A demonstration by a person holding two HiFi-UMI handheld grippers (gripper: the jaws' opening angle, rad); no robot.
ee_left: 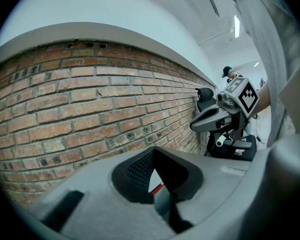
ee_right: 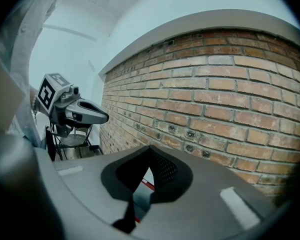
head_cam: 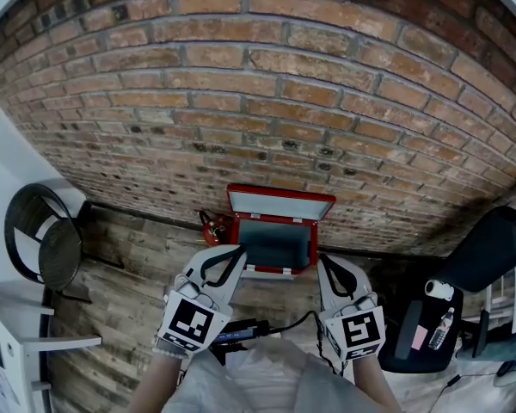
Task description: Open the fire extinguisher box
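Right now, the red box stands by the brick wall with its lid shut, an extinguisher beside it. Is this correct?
No: the lid is open, as the head view shows. The red box does stand by the brick wall, with an extinguisher beside it.

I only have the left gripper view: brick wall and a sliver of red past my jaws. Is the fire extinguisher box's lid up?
Observer: Yes. In the head view the fire extinguisher box sits on the floor against the wall, with its lid raised and leaning back toward the bricks.
Operator: Where is the extinguisher itself?
Observer: What looks like the red extinguisher stands on the floor just left of the box, outside it and close to the wall.
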